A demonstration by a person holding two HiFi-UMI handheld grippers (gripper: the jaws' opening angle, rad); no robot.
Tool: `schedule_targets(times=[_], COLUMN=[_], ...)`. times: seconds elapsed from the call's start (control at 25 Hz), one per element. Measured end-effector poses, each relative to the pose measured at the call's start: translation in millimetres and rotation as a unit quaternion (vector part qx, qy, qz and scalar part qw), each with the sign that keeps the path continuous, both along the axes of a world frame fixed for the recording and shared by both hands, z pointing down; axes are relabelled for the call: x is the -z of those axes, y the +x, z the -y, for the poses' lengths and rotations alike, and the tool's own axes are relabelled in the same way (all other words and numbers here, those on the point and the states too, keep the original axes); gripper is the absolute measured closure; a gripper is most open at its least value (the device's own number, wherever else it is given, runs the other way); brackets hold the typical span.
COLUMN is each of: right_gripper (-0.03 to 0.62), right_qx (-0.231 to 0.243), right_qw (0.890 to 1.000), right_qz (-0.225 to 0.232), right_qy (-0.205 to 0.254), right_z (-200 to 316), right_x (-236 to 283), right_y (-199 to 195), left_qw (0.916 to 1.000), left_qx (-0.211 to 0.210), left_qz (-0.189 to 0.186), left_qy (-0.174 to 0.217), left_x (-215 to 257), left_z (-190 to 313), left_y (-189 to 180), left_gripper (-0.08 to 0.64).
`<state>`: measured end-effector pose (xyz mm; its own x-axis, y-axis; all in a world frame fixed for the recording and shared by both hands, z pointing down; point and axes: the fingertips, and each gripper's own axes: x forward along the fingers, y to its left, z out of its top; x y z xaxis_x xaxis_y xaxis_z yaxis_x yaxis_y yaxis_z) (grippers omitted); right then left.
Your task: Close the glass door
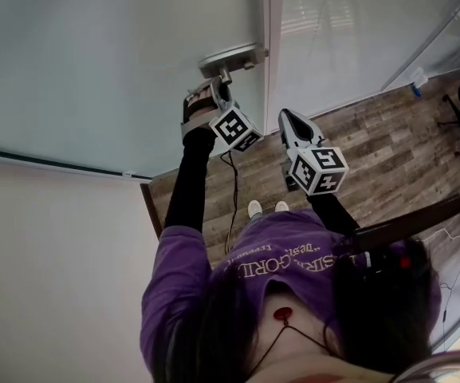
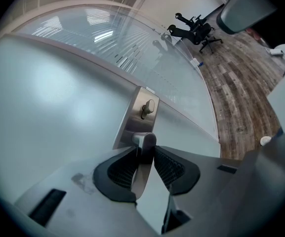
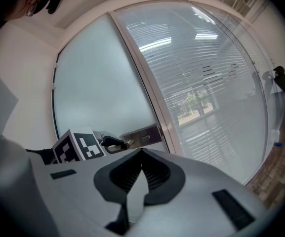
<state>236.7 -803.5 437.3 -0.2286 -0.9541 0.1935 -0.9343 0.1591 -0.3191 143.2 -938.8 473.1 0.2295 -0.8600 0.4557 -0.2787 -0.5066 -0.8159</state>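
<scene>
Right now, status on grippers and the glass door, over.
Left gripper shut on silver metal lever handle. Right gripper shut, empty, off the door. Frosted glass door edge at the pale frame; latched or not, cannot tell. No obstruction seen.

The glass door [image 2: 58,98] is frosted to a smooth, matt, milky finish, while its handle plate [image 2: 138,113] and lever [image 2: 144,142] are brushed metal with a soft satin sheen. The left gripper [image 2: 143,158] has a matt grey plastic shell and black ribbed pads [image 2: 121,171] — rubbery-looking. The floor [image 1: 389,146] is grey-brown wood planking with a weathered grain, and the person's shirt [image 1: 293,255] is soft purple cloth.
</scene>
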Motion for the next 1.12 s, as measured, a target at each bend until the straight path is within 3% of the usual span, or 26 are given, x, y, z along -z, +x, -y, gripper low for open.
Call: schedule_targets(times=[0.16, 0.32, 0.6, 0.8, 1.12], right_gripper=[0.606, 0.606, 0.606, 0.607, 0.607], right_qx=[-0.001, -0.001, -0.001, 0.0, -0.002], right_qw=[1.0, 1.0, 1.0, 1.0, 1.0], right_qz=[-0.006, -0.009, -0.014, -0.02, -0.024], right_qy=[0.002, 0.004, 0.005, 0.003, 0.01], right_z=[7.5, 14.8, 21.8, 29.2, 32.9], right_x=[0.5, 1.8, 0.1, -3.0, -8.3], right_y=[-2.6, -6.0, -7.1, -9.5, -0.9], left_qw=[0.9998, 0.9998, 0.9997, 0.9993, 0.9989], left_qx=[-0.003, -0.005, -0.016, -0.021, -0.003], left_qz=[0.016, 0.0, 0.008, -0.01, -0.046], left_qy=[0.014, 0.018, 0.017, 0.027, 0.01], left_x=[-3.8, 3.5, -6.8, 4.2, -5.3], left_z=[9.7, 13.4, 17.4, 25.2, 25.7], left_y=[-3.4, -0.4, -1.5, -0.4, -3.2], left_gripper=[0.451, 0.451, 0.451, 0.451, 0.443])
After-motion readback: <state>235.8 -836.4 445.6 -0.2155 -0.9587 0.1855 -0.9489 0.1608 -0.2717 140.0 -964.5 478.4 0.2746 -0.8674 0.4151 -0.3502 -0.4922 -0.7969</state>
